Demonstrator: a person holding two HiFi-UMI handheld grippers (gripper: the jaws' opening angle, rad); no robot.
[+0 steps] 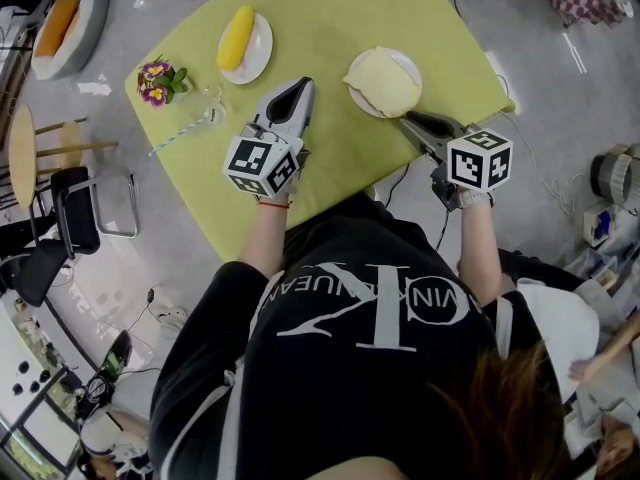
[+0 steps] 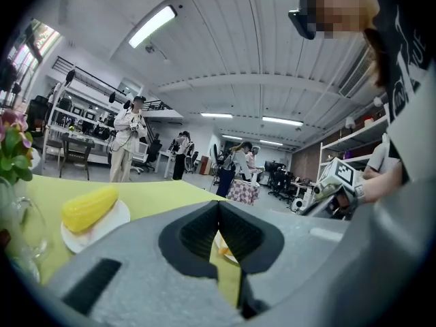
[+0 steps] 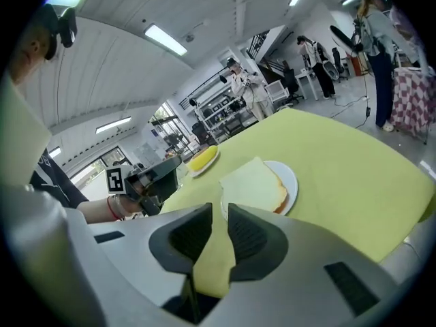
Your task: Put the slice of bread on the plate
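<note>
Our black printed shirt (image 1: 370,308) fills the foreground; beyond it, left gripper (image 1: 297,90), jaws pressed together and empty, idles over the green table (image 1: 330,168), unneeded, we judge, for a one-handed job. Next, right gripper (image 1: 406,119): jaws nearly together, thin gap, nothing between, tips just short of the white plate (image 1: 408,62). On it we list the slice of bread (image 1: 383,81), flat, pale cream, browner crust, one corner overhanging the rim; placement looks complete.

One green table (image 1: 340,8). Two white plates: corn plate (image 1: 262,60), bread plate (image 1: 408,63). One corn cob (image 1: 236,38), one slice of bread (image 1: 383,83). One glass (image 1: 205,108), one bunch of flowers (image 1: 157,78). Two grippers: left gripper (image 1: 300,86), right gripper (image 1: 405,118). Background people (image 2: 127,138) in gripper views: several, exact count unclear.
</note>
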